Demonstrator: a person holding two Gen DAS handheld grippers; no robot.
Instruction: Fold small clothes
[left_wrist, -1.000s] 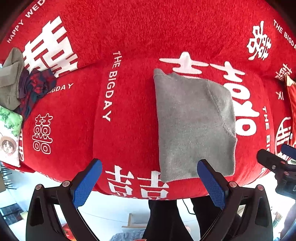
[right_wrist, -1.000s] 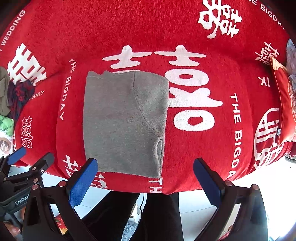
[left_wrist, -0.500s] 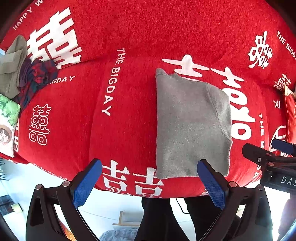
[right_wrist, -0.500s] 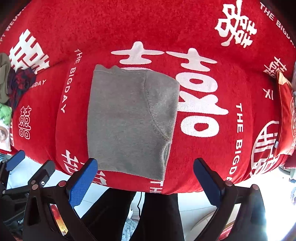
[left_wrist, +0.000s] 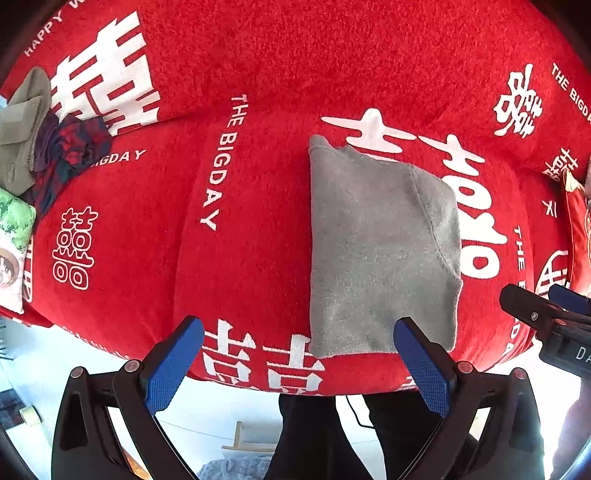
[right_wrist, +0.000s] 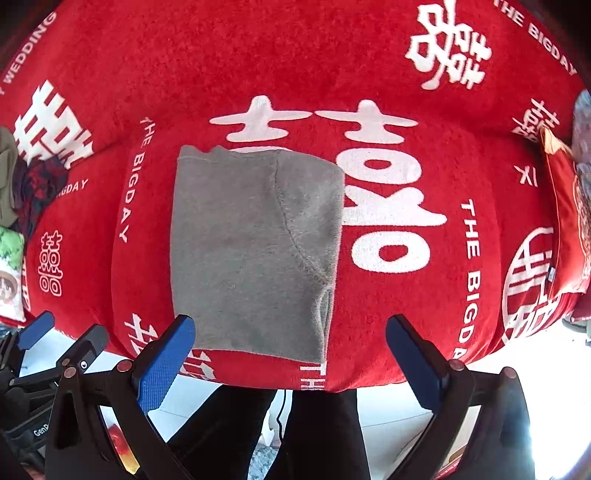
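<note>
Grey garment (left_wrist: 376, 251) lies folded flat on the red blanket (left_wrist: 258, 236), near its front edge and right of centre, one folded-over panel showing along the garment's right side. Left gripper (left_wrist: 299, 365) and right gripper (right_wrist: 291, 363) both hover above the front edge with blue pads wide apart, holding nothing, neither touching the cloth. No containers visible; a heap of other clothes (left_wrist: 40, 147) sits at the blanket's far-left edge, a printed cushion (left_wrist: 13, 254) just below it.
</note>
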